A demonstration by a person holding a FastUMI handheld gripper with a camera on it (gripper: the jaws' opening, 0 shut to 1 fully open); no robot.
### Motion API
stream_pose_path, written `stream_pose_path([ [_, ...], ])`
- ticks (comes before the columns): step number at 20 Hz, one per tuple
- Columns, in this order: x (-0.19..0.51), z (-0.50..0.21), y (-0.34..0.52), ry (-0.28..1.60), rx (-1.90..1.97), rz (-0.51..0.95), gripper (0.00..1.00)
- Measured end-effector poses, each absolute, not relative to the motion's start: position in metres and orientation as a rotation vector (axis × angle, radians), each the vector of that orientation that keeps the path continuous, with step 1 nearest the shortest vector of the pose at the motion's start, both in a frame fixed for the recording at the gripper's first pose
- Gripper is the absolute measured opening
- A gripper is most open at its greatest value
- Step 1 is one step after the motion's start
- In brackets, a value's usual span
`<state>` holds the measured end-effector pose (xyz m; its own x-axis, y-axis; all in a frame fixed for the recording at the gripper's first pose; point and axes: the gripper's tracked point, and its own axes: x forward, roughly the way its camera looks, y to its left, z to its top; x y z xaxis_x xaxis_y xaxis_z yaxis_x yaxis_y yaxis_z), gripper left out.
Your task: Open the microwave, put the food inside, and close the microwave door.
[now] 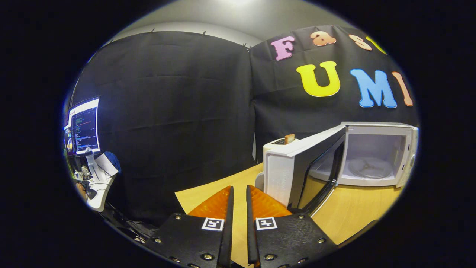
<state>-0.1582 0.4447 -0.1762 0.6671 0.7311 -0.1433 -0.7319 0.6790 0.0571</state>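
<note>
A: Hand-held gripper (238,195), black plates with square markers, ribbed orange fingers (215,204) drawn near each other, only a narrow slit between, nothing pinched. Fingers empty, floating over the table.

B: And the microwave?

A: White boxy microwave (375,154) stands ahead and to the right of the fingers on the pale wooden table (349,212). Its dark-glass, white-framed door (303,167) is swung wide open, the free edge just beyond the right fingertip. My read: the door was left out that far so the cavity can be reached straight on.

B: Inside?

A: Smooth pale walls, a round clear glass turntable (366,167) on the floor of it, nothing loaded that I can make out.

B: The food?

A: Likely the small brown slice of toast (289,139) sticking upright out of a white toaster (277,145) behind the door's top edge. Upright in the slot, so its top edge offers itself to a pinch, I judge. Dry, crusty look; probably light and rigid.

B: Farther out?

A: Creased black cloth wall (174,111) behind; a lit monitor (84,126) well off to the left.
</note>
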Motion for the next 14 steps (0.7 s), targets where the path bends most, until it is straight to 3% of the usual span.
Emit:
stream_pose_path([
  [5, -0.171, -0.154, 0.452, 0.1, 0.028, 0.886, 0.26],
  [6, -0.18, -0.144, 0.452, 0.077, 0.057, 0.925, 0.34],
  [7, -0.186, -0.135, 0.444, 0.058, 0.077, 0.942, 0.55],
  [9, -0.193, -0.118, 0.421, 0.018, 0.1, 0.937, 0.8],
  [14, -0.188, -0.065, 0.32, -0.154, 0.095, 0.78, 0.82],
])
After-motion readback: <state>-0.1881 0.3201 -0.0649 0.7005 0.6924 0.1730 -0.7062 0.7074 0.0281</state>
